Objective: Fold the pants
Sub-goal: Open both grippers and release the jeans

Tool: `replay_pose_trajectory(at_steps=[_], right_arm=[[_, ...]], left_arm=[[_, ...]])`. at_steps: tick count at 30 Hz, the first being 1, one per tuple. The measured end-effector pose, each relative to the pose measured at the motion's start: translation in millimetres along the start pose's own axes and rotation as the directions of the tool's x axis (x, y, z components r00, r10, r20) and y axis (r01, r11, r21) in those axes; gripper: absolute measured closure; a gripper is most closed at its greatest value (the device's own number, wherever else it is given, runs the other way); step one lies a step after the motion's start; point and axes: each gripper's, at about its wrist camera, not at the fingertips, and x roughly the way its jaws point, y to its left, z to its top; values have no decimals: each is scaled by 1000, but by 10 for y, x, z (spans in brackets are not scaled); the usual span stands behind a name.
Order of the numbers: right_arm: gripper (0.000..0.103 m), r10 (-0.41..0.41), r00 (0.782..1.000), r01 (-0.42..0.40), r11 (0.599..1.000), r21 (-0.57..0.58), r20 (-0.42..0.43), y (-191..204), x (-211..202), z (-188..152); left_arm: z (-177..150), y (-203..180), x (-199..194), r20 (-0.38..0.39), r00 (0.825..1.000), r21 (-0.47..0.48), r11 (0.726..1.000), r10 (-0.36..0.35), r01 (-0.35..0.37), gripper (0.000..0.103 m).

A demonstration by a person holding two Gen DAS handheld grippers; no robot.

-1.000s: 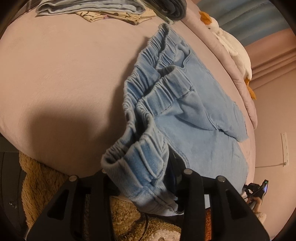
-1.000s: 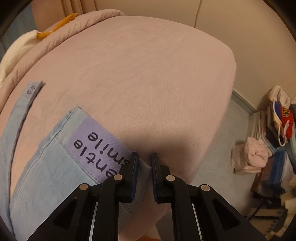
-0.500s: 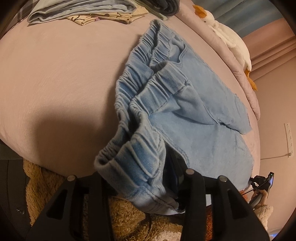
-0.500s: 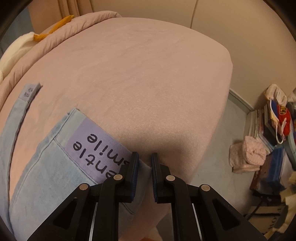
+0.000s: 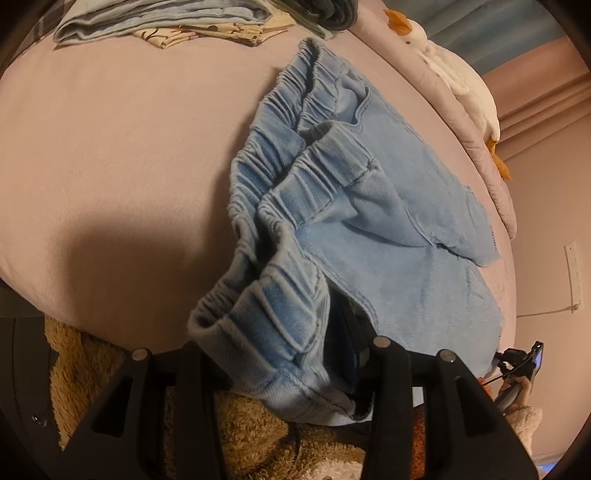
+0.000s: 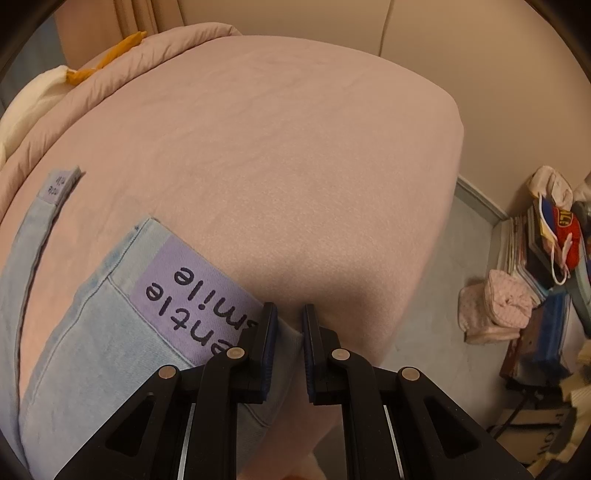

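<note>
My left gripper [image 5: 280, 365] has a thick bunch of ribbed elastic waistband [image 5: 266, 314] between its fingers; its jaws have just been opening a little around that bunch, so I judge the grip is being eased.

My right gripper [image 6: 289, 343] is pinched nearly closed on the hem of the light blue denim pants [image 5: 369, 229], beside a lilac woven patch with dark lettering [image 6: 192, 291], holding that end taut.

The pants lie stretched across the pink sheeted bed [image 6: 295, 147], near its front edge. Folded clothes [image 5: 166, 18] sit at the far side.
</note>
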Motion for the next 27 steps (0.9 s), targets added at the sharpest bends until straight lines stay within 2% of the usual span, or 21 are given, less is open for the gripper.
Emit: replay_pose_trajectory(at_steps=[2,5,8,13,14,15,17,19,20,21,24,26,27], right_arm=[[95,-1,1000,1,1000,0,0,5,0,-1],[94,-7,1000,7,1000,-9,10,20,-10,-14],[94,-4,1000,4,1000,0,19,-1,-13,-40],[93,-23,999,24,1000,-5,26,34,-15,-34],[92,-29,999,30,1000,-10,31,45,-21,-37],[92,-42,998,43,999,-27,41,69,-35,-51],[83,-76,996,80,994,-70,57,117,-67,-63],[53,-152,986,158,981,-111,63,151,-123,-77],[48,-179,982,186,976,-117,67,150,-171,-88],[46,-169,983,175,978,-109,69,134,-235,-97],[45,-20,997,24,998,-57,81,80,-529,-140],[38,50,990,-40,997,-73,135,136,-837,-202],[31,65,984,-51,994,-94,163,184,-971,-242]], left_arm=[[-4,26,-21,-16,1000,-17,1000,-9,9,59],[-25,60,-71,-67,996,-43,998,-51,48,45],[-56,57,-134,-84,996,-46,998,-38,34,42],[-79,-69,-358,-17,1000,18,1000,13,-13,38],[-70,-90,-398,-2,1000,29,999,18,-18,33],[-60,-131,-488,29,999,44,999,18,-19,21],[-38,-174,-593,71,997,59,998,6,-10,11],[-13,-237,-726,114,993,74,997,-16,7,11],[-7,-265,-745,121,992,79,997,-20,10,10],[0,-309,-782,132,991,91,996,-27,15,9],[3,-423,-812,141,989,124,992,-40,23,9],[-9,-492,-797,137,989,143,989,-54,34,9],[-19,-536,-793,134,989,155,987,-65,44,9]])
